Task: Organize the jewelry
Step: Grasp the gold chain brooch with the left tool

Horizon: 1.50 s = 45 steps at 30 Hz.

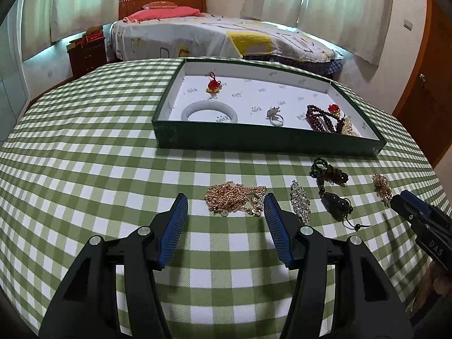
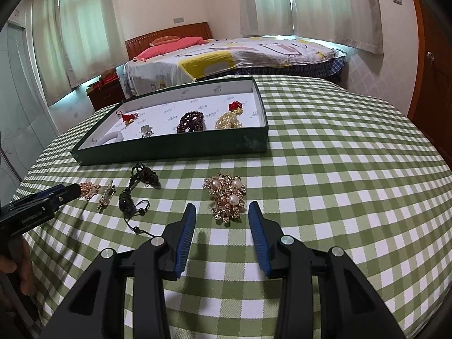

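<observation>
Your left gripper (image 1: 226, 200) sits at lower centre of its view, jaws apart and empty, with the tangled gold-coloured chain necklace (image 1: 236, 199) lying on the green-and-white checked surface (image 1: 99, 169) just beyond the tips. To its right along the same row: a silver rhinestone brooch (image 1: 301, 202), a dark braided cord with a black pendant (image 1: 334, 195), and a small gold-toned cluster brooch with pearls (image 1: 382, 188) at the far right, next to the tip of your right gripper (image 1: 401, 202). In the right wrist view that gripper is likewise parted and holds nothing; the cluster brooch lies just ahead of its blue ribbed pads (image 2: 186, 234). Behind the row, at upper centre, stands the shallow dark green box with white lining (image 1: 268, 141). It holds a pale jade bangle (image 1: 210, 112), a silver flower ring (image 1: 274, 115), a dark red bead bracelet (image 1: 322, 117), a cream pearl strand (image 1: 349, 128) and two red knot charms (image 1: 213, 84).
</observation>
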{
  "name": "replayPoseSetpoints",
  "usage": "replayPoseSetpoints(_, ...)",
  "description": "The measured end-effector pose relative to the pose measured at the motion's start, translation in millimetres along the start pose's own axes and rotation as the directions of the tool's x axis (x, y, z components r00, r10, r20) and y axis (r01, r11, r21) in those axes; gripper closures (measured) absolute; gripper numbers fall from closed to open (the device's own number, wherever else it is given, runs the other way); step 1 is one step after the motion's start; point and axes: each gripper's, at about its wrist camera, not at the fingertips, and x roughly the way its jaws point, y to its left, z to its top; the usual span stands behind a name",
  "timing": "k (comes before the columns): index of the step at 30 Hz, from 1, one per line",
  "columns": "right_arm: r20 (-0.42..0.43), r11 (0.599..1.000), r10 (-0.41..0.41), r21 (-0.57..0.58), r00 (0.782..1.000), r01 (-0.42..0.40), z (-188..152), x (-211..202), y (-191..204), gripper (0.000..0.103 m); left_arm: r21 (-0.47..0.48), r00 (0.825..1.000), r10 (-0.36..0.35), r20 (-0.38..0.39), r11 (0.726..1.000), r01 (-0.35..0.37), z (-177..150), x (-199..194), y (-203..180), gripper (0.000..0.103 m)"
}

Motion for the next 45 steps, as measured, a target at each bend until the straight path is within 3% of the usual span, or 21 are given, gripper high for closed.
replayPoseSetpoints(9, -0.004, 1.0, 0.005, 0.007, 1.0, -0.005, -1, 1, -2, 0.064, -0.002, 0.999, -0.018, -0.047, 1.0, 0.018, 9, 17, -4, 0.05)
replayPoseSetpoints(10, -0.005, 1.0, 0.006, 0.008, 1.0, -0.006, -1, 1, -2, 0.064, -0.001, 0.999, -0.022, -0.046, 1.0, 0.022, 9, 16, -4, 0.06)
replayPoseSetpoints(14, -0.012, 1.0, 0.011, 0.008, 1.0, -0.011, -2, 3, -1, 0.064, -0.01, 0.997, -0.068, -0.044, 0.998, 0.067, 8, 16, -1, 0.083)
replayPoseSetpoints(23, -0.013, 1.0, 0.009, 0.009, 1.0, -0.009, -3, 2, -1, 0.064, -0.011, 0.995, -0.091, -0.03, 0.996, 0.091, 6, 14, 0, 0.089)
replayPoseSetpoints(28, -0.014, 1.0, 0.008, 0.009, 1.0, -0.008, -2, 3, -1, 0.064, -0.002, 0.996, -0.087, -0.019, 0.996, 0.087, 2, 9, 4, 0.09)
replayPoseSetpoints(33, -0.015, 1.0, 0.009, 0.008, 1.0, -0.009, -2, 3, -1, 0.064, -0.042, 0.991, -0.132, -0.037, 0.991, 0.13, 4, 10, 8, 0.089)
replayPoseSetpoints(34, -0.015, 1.0, 0.009, 0.008, 1.0, -0.009, -2, 3, -1, 0.064, -0.048, 0.991, -0.132, -0.032, 0.99, 0.13, 4, 10, 8, 0.082)
replayPoseSetpoints(35, -0.016, 1.0, 0.01, 0.007, 1.0, -0.01, -3, 3, -1, 0.064, -0.05, 0.992, -0.126, -0.03, 0.991, 0.125, 5, 10, 7, 0.068)
replayPoseSetpoints(37, -0.017, 1.0, 0.01, 0.007, 1.0, -0.01, -3, 3, -1, 0.064, -0.05, 0.993, -0.116, -0.023, 0.992, 0.115, 6, 10, 6, 0.059)
replayPoseSetpoints(43, -0.02, 1.0, 0.011, 0.007, 1.0, -0.011, -3, 4, 0, 0.064, -0.012, 0.994, -0.098, -0.05, 0.995, 0.098, 11, 18, -4, 0.057)
replayPoseSetpoints(45, -0.021, 1.0, 0.012, 0.007, 1.0, -0.012, -4, 4, 0, 0.064, 0.003, 0.994, -0.096, -0.055, 0.995, 0.096, 11, 19, -7, 0.065)
